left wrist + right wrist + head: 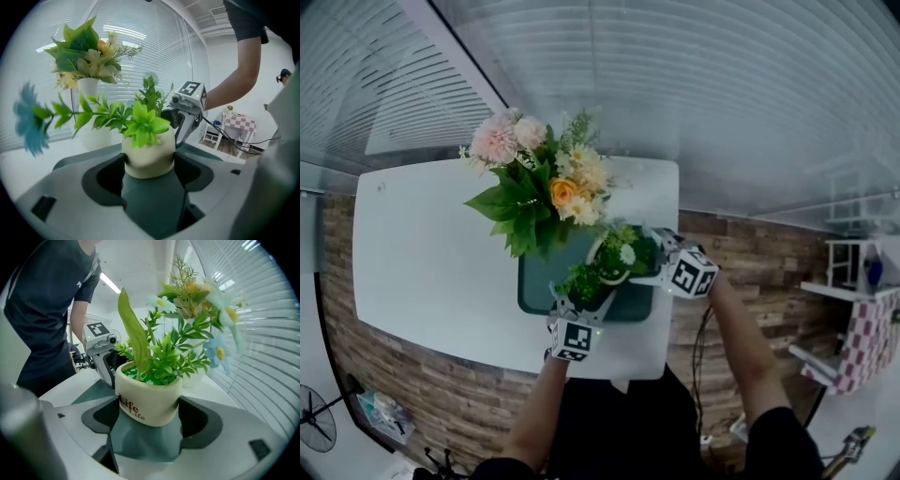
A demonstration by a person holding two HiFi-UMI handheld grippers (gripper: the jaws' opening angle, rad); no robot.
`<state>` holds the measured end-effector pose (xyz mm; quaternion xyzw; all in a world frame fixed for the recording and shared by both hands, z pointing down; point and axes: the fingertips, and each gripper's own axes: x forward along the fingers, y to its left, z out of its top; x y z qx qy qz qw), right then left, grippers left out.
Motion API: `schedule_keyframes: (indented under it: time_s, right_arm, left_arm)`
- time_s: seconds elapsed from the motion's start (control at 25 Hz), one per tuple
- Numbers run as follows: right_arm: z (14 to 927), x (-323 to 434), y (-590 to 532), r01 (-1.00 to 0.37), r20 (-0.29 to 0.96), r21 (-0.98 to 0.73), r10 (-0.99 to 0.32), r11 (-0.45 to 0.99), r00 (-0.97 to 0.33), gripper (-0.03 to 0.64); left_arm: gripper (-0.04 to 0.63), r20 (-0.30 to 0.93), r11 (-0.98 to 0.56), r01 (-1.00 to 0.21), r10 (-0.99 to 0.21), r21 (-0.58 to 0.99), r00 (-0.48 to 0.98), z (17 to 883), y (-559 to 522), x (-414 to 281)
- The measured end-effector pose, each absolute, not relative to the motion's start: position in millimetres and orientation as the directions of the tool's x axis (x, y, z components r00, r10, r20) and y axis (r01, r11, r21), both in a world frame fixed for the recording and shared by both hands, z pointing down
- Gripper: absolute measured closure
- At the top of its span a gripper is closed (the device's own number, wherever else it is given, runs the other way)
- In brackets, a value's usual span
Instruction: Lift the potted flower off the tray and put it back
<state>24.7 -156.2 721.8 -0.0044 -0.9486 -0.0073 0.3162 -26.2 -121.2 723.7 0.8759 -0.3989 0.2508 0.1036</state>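
Observation:
The potted flower [614,258], a cream pot with green leaves and small pale blooms, is over the dark green tray [534,292] on the white table. My left gripper [583,305] holds it from the near side and my right gripper [651,267] from the right. In the left gripper view the pot [147,157] fills the gap, both pads touching it, tray [154,201] right beneath. The right gripper view shows the pot [149,401], printed "Life", pressed between both pads. Whether its base touches the tray I cannot tell.
A tall bouquet in a white vase [539,183] stands at the tray's far left corner, close behind the pot. The white table [431,253] spreads to the left. Its front edge is just behind my grippers. A chequered chair [872,328] stands far right.

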Motion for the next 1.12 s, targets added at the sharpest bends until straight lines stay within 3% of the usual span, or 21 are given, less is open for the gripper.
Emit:
schedule_keyframes:
  time_s: [1.12]
  right_arm:
    - [577, 46, -106, -0.324, 0.45, 0.147, -0.355, 0.934, -0.819, 0.255]
  left_arm:
    - [0.288, 0.431, -0.876, -0.475, -0.462, -0.086, 0.775, 588, -94, -12]
